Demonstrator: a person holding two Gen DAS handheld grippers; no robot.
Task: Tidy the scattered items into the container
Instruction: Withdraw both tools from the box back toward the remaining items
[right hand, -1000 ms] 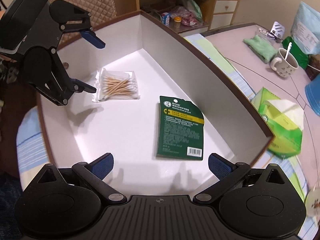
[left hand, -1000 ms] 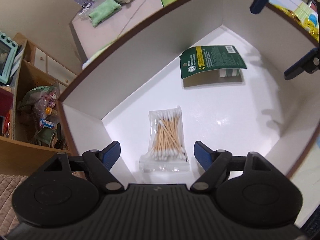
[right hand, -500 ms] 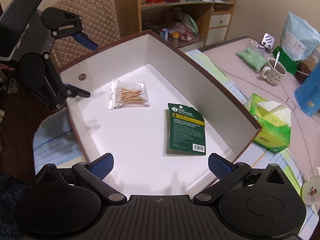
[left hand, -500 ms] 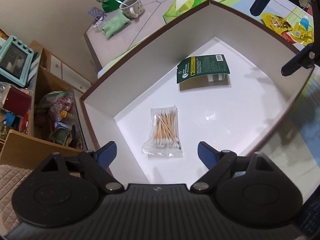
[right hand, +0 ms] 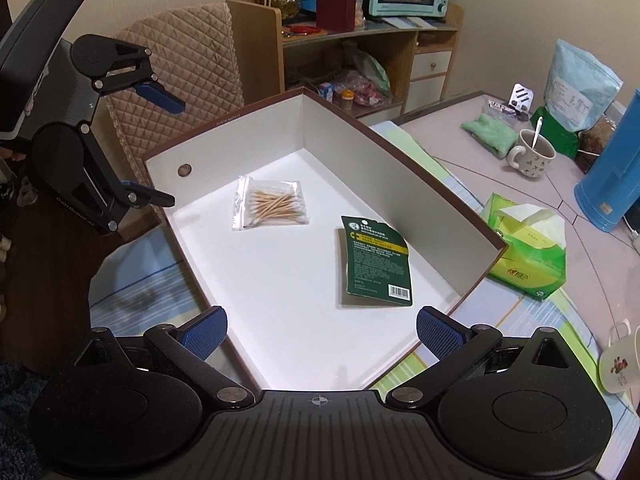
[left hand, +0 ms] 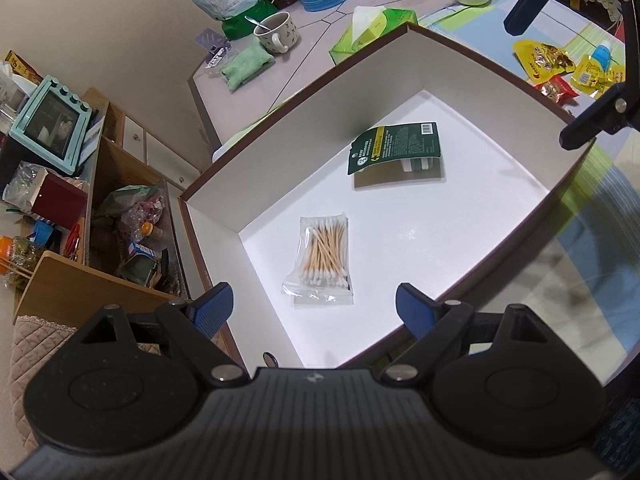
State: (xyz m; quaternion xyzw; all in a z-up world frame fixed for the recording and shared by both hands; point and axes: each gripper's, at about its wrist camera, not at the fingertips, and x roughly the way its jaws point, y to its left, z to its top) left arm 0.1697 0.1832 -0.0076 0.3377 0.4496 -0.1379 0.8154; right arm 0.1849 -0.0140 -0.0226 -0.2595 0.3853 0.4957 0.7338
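Box: holds cotton swab bag and green packet, apart.
Left hand-held gripper: released, empty, above box.
Right hand-held gripper: released, empty.

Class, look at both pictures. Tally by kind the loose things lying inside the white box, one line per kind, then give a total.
Bag of cotton swabs: 1
Green packet: 1
Total inside the box: 2

box: swab bag and packet inside, apart | tissue pack just outside
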